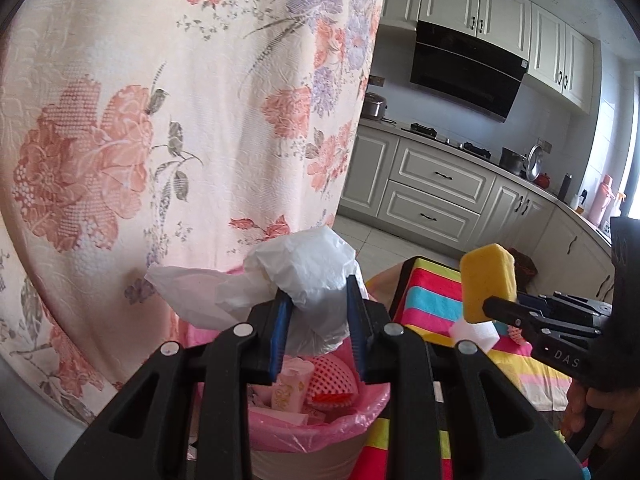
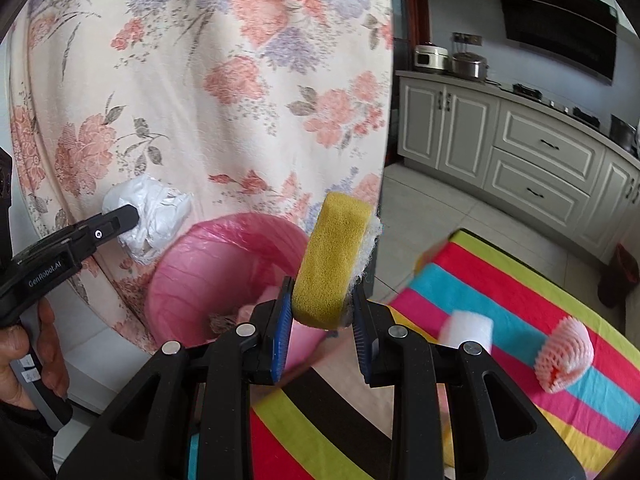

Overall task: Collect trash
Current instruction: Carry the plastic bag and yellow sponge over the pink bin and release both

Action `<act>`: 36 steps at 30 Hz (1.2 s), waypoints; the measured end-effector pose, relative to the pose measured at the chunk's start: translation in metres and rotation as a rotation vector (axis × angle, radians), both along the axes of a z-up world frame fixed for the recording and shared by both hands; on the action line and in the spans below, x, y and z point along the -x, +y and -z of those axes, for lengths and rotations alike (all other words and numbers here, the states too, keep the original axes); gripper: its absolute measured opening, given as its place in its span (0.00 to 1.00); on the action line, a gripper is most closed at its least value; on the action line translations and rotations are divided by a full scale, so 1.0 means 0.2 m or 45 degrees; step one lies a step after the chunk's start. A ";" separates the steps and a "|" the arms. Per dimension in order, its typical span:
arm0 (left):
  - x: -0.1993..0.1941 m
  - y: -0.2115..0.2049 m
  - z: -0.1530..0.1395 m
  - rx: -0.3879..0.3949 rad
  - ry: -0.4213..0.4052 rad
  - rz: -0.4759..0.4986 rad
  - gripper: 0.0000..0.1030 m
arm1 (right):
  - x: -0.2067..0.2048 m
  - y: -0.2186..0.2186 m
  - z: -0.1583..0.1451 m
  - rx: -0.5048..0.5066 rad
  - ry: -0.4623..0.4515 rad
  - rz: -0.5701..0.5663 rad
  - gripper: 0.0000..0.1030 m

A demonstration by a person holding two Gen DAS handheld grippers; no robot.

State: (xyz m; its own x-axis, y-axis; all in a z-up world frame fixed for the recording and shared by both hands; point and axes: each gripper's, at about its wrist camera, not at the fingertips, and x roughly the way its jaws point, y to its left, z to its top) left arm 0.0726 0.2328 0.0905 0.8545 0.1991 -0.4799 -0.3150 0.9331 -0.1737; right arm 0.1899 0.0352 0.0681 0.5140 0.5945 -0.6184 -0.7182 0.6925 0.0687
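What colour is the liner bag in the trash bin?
Pink plastic liner bag, clearest in the right wrist view.

Bin liner [image 2: 224, 276]: translucent pink, taken as the reference point.

Behind the liner, curtain [image 1: 160, 120]: cream ground, coral-pink blooms, lilac sprays, grey-green leaves.

Above the liner, crumpled plastic bag [image 1: 308, 272]: white, partly translucent.

Inside the liner, foam net [image 1: 332, 380]: pink-white mesh with red; carton beside it, pale pink with printed figures.

Right of the liner, sponge [image 2: 332, 256]: mustard yellow, white fibrous backing.

Right of the liner, cloth [image 2: 500, 292]: stripes in red, turquoise, lime, yellow, pink, black. On it, white foam block [image 2: 468, 328] and a second pink-white net [image 2: 564, 352].

Gripper pads: blue; bodies black.

Far right of the liner, cabinets [image 1: 436, 184]: off-white, dark handles.
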 end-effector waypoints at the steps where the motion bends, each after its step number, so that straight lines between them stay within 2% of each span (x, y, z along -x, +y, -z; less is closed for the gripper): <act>1: 0.00 0.01 0.00 -0.001 0.000 -0.004 0.25 | 0.00 0.02 0.00 0.000 -0.002 -0.011 0.26; 13: 0.03 0.09 -0.05 -0.030 -0.020 -0.056 0.27 | -0.02 0.31 -0.05 -0.010 -0.017 -0.157 0.27; 22: 0.01 0.12 -0.07 -0.051 -0.034 -0.074 0.29 | -0.04 0.40 -0.03 -0.015 -0.011 -0.200 0.29; 24: 0.00 0.12 -0.08 -0.054 -0.041 -0.075 0.33 | -0.05 0.42 -0.03 -0.010 -0.013 -0.207 0.37; 25: -0.01 0.13 -0.09 -0.052 -0.044 -0.079 0.36 | -0.05 0.42 -0.03 -0.010 -0.013 -0.206 0.53; 26: -0.01 0.13 -0.09 -0.052 -0.046 -0.079 0.38 | -0.05 0.42 -0.02 -0.015 -0.019 -0.195 0.59; 30: -0.01 0.14 -0.08 -0.046 -0.042 -0.090 0.43 | -0.07 0.41 -0.02 -0.010 -0.020 -0.177 0.59; 36: 0.01 0.12 -0.07 -0.044 -0.027 -0.084 0.43 | -0.10 0.34 -0.01 -0.022 -0.007 -0.131 0.60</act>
State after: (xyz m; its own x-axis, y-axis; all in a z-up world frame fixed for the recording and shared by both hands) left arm 0.0712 0.2575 0.1046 0.8489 0.2716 -0.4535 -0.3726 0.9159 -0.1491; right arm 0.2093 0.1036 0.0708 0.4533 0.6548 -0.6047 -0.7858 0.6138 0.0756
